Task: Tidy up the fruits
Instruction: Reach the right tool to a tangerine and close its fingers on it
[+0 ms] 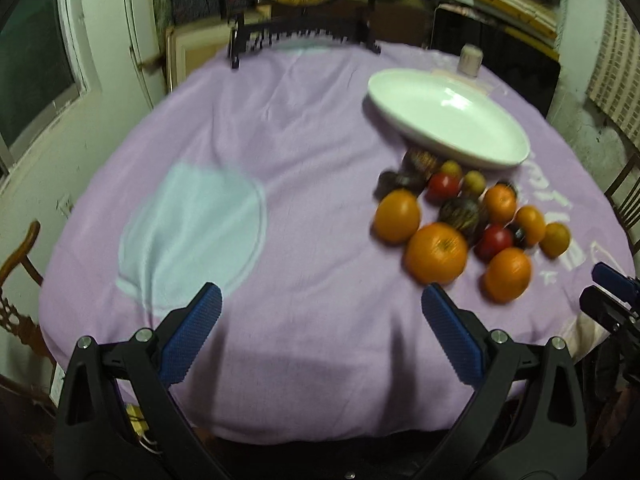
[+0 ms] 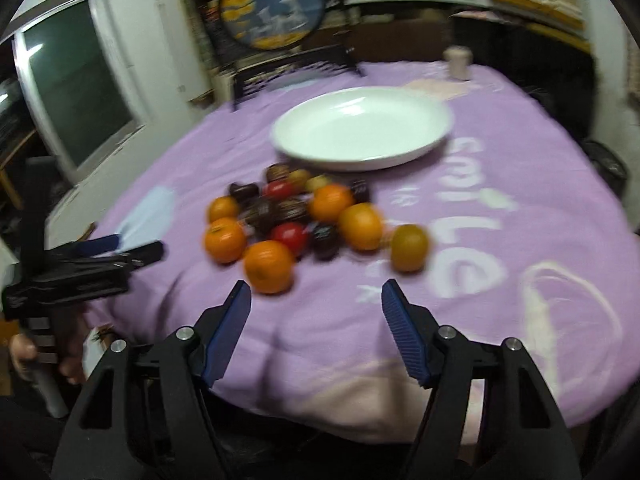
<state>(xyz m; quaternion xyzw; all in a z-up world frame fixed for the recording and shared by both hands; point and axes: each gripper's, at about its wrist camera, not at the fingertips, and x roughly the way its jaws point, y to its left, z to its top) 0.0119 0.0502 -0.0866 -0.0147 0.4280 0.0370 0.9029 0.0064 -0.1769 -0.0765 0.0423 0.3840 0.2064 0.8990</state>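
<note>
A pile of fruit [image 1: 460, 212] lies on the purple tablecloth [image 1: 300, 140]: several oranges, red tomatoes, dark passion fruits and small yellow fruits. It also shows in the right wrist view [image 2: 304, 220]. An empty white oval plate [image 1: 448, 116] sits just behind the pile, also seen in the right wrist view [image 2: 364, 128]. My left gripper [image 1: 320, 300] is open and empty, low over the cloth, left of the pile. My right gripper [image 2: 316, 292] is open and empty, just in front of the nearest orange [image 2: 268, 266].
A small pale cup [image 1: 470, 60] stands at the table's far edge, also in the right wrist view [image 2: 458, 62]. A dark stand with a round painted panel [image 2: 272, 12] is behind the table. Wooden chairs [image 1: 20, 256] flank the table. Shelves line the back wall.
</note>
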